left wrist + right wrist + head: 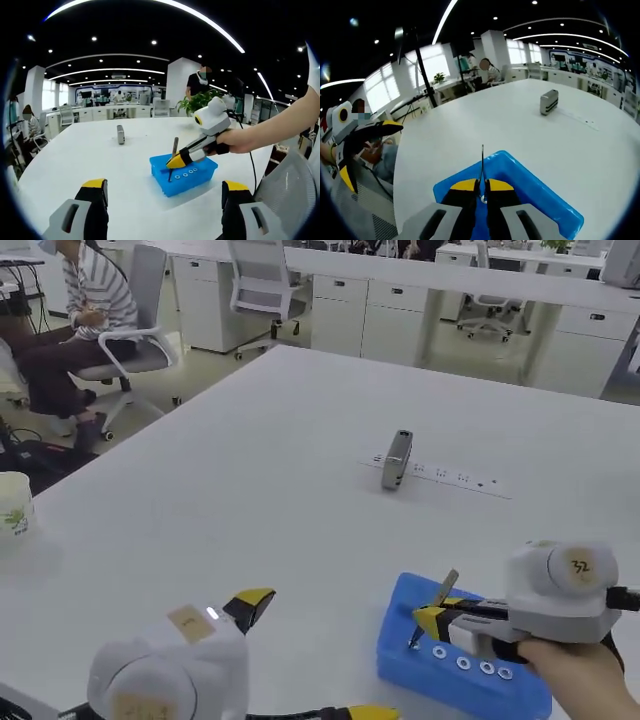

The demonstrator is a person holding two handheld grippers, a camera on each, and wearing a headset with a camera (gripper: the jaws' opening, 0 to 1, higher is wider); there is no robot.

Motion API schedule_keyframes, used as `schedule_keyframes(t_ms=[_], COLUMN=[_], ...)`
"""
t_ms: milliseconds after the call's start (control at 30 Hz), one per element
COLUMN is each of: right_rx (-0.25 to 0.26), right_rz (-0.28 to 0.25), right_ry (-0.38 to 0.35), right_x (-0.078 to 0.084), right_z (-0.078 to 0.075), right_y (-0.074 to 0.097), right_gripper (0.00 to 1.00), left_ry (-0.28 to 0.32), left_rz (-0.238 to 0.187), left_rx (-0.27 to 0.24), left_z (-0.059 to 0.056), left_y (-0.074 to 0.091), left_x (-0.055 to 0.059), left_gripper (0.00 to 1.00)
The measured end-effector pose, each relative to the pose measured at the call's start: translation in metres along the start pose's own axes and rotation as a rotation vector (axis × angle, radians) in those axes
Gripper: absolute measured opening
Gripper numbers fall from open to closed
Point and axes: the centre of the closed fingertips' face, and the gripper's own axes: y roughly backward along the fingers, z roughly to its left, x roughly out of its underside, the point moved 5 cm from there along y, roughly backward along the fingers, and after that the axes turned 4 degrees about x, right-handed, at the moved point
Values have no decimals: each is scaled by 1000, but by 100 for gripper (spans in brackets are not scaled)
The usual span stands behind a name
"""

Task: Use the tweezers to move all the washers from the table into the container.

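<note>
- Your right gripper [425, 618] has its jaws clenched on the tweezers [446, 588], gripping them partway along their length.
- The tweezers stand steeply. Their long axis runs from the back end, raised and leaning away from you, down to the tips. In the right gripper view they rise straight ahead between the jaws.
- The tips are inside the blue container [398, 635], near its left end and low over its floor. I cannot tell whether they pinch a washer.
- The move ahead turns on one relation: the tips are already over the container floor, so I judge a carried washer only needs the squeeze eased. There is no need to travel first.
- Four washers [463, 663] lie in a row on the container floor. They are just to the right of the tips and under your right gripper.
- As far as I can judge, the task is close to its end.
- Your left gripper [312, 657] has its jaws released and spread wide, with nothing between them. It hovers over the worktop [250, 490], near the container's left side, facing it.
- The right gripper is the nearer one and the only one with the tool.
- Farther out, a grey metal block [397, 460] stands on the worktop beside a socket strip [450, 477], both well apart from the container.
- A cup [12, 505] sits at the far left.
</note>
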Motion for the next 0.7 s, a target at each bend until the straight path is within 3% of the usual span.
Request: schedule_keyframes(t_ms=[433,700], right_rx=[-1,-12], right_rz=[20,17], right_ry=[92,108], right_x=[1,1], right_z=[4,7], right_y=[-2,-1], right_gripper=[3,4], left_ry=[1,-3], left_rz=[-1,-3], left_rx=[3,2], left_z=[0,-1], left_y=[0,0], left_x=[0,-1], left_gripper=[97,97])
